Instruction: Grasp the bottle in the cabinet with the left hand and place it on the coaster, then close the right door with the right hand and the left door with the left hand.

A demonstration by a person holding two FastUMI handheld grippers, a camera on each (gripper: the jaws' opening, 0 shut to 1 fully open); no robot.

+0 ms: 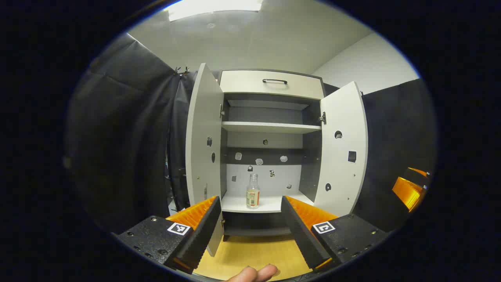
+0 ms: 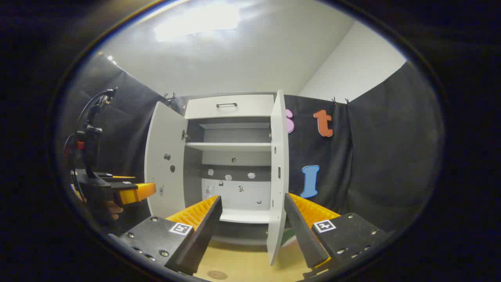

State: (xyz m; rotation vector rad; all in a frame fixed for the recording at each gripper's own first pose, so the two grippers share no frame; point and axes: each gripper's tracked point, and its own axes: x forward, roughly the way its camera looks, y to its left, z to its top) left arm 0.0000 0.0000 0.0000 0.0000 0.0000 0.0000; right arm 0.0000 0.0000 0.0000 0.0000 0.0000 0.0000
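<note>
Both the left tongs [image 1: 250, 231] and right tongs [image 2: 252, 229] are spread wide and holding nothing, bottle [image 1: 253, 192] straight ahead between the left ones on the cabinet shelf [image 1: 266, 203], doors open.

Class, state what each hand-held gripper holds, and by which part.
Nothing. Left hand-held gripper and right hand-held gripper are open; the bottle stands untouched in the cabinet.

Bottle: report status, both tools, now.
Left tool open, lined up short of bottle. Right tool open, empty, facing right door. Bottle upright on lower shelf, both doors open, path clear.
</note>
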